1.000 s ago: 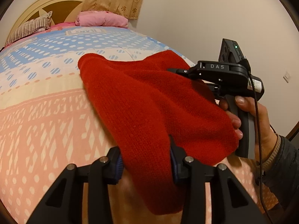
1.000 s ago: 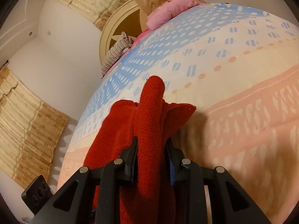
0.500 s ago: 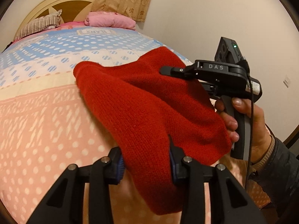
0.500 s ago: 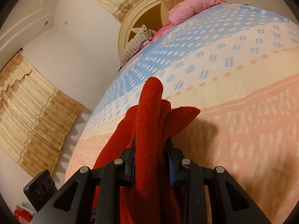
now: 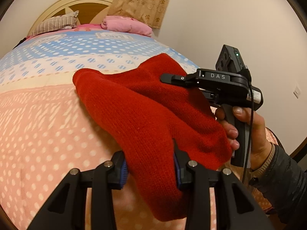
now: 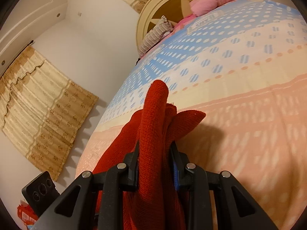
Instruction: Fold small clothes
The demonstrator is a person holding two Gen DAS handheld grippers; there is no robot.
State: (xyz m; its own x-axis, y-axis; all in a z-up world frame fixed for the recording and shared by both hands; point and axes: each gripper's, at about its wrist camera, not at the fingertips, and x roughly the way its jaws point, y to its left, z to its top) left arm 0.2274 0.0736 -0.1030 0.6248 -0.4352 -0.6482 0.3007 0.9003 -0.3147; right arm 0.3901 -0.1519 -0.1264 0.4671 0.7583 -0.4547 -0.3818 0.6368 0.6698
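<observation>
Currently | garments: one red knit garment (image 5: 145, 118) | left gripper (image 5: 150, 170): pinching it | right gripper (image 6: 154, 164): pinching it | above one bedspread (image 5: 38, 126)

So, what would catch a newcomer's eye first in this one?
The red knit garment, held up above the pink-and-blue dotted bedspread and clamped in both the left gripper and the right gripper. Behind it, pink bedding lies by the cream headboard.
</observation>
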